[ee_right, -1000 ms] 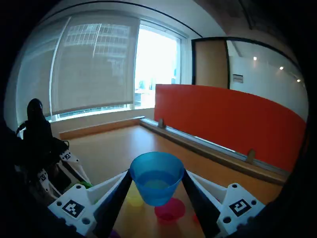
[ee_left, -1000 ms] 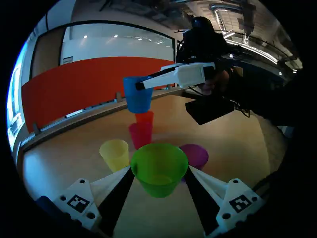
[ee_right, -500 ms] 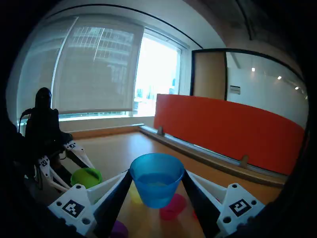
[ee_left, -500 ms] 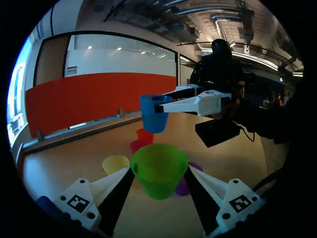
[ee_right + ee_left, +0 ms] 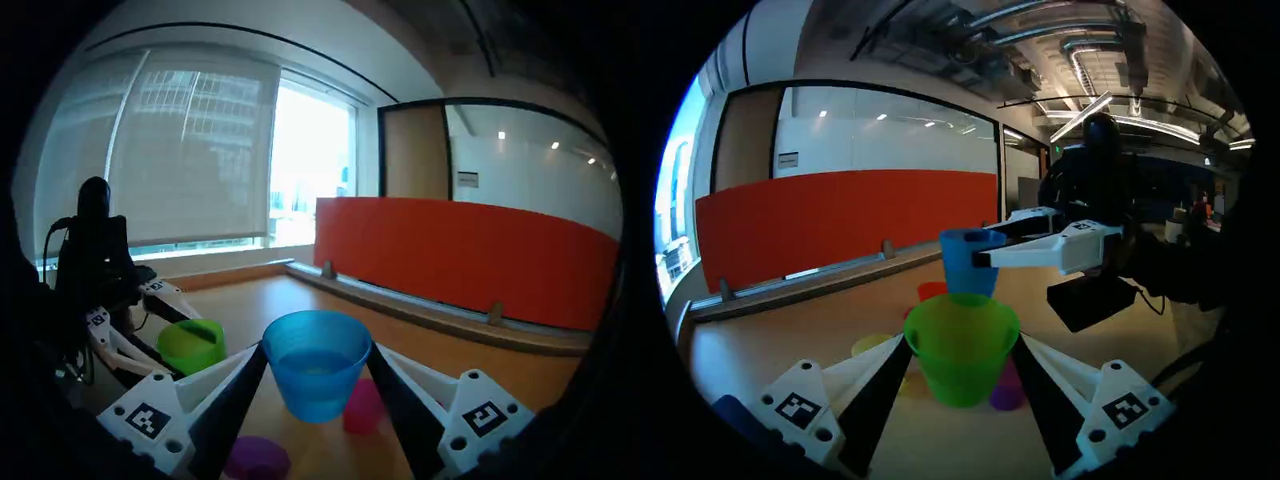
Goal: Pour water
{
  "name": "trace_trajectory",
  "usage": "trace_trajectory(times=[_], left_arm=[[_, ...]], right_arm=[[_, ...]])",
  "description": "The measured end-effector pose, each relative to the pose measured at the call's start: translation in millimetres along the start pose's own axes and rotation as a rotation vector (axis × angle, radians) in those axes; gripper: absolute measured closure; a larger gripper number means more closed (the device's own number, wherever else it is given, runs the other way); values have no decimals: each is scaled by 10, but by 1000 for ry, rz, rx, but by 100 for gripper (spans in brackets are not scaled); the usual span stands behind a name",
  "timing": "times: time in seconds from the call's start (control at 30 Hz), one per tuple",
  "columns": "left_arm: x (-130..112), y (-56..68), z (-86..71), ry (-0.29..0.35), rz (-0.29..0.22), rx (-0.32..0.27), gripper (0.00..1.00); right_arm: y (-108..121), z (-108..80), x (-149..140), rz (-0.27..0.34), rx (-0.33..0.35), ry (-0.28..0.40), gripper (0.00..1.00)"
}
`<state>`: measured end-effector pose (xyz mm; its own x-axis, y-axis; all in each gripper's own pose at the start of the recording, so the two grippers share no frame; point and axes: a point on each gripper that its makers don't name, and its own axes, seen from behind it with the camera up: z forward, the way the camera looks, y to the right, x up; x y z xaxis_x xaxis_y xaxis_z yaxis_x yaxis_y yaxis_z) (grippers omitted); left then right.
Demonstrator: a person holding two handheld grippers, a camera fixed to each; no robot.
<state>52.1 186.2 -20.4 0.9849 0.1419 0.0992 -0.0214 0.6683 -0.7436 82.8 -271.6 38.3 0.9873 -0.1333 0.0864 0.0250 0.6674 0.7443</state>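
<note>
The blue cup [image 5: 318, 364] has neared the green cup [image 5: 962, 356], each clenched between its jaws.

The green cup [image 5: 962, 352] is thin, translucent plastic with a smooth, slightly glossy wall. The blue cup [image 5: 968, 268] just behind it is the same see-through plastic, and the purple cup [image 5: 1010, 394] beside it also looks like smooth plastic. The left gripper [image 5: 960, 340] and right gripper [image 5: 318, 348] have white, matt plastic fingers with black inner faces. Beneath the green cup the table [image 5: 744, 352] is a smooth, pale wood-look board with a soft sheen, the orange-red partition [image 5: 840, 216] beyond it looks flat and matt, and the ceiling ducts [image 5: 1088, 48] high above it are bare, shiny metal.
</note>
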Motion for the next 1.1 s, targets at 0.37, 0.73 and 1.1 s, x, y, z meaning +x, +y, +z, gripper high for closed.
trace_trajectory(times=[0.37,0.73,1.1], left_arm=[[95,73,-24,22,-7,-7,14],[121,97,-12,7,-43,-28,14],[50,141,37,-29,-31,-43,14]], right_arm=[[-39,-100,-58,16,1,-1,9],[-40,-114,25,-53,10,5,9],[-90,-127,101,-245,43,-24,9]])
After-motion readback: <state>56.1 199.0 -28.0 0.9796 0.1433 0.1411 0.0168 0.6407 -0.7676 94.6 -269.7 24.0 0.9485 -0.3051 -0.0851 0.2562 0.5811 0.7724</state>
